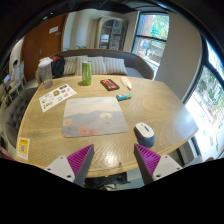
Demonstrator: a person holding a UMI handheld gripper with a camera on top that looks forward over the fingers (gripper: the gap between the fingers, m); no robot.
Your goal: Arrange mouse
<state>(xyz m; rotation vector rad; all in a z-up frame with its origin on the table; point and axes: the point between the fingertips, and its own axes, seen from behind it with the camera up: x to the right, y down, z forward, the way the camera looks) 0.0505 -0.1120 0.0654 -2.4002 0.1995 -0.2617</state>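
- Looking down from the gripper view, a round wooden table (150, 105) fills the scene, with the gripper (114, 160) hovering above its near edge.
- Its two fingers stand spread wide and released, purple pads (80, 159) facing inward, nothing between them.
- The mouse (145, 130), white, lies on the table at about one o'clock from the gripper, just ahead of the right finger and apart from it.
- A grey mouse mat (93, 115) lies at about eleven o'clock, beyond the fingers, to the left of the mouse; the mouse is off it.
- Farther off, around twelve o'clock, stand a green can (86, 73) and a red packet (109, 85); a printed sheet (57, 96) lies at ten o'clock.
- As I judge it, the step in hand is the approach: the mouse is not yet grasped.
- The next move calls for swinging right and down so the fingers straddle the mouse, then closing gently, since its smooth rounded shell may slip.
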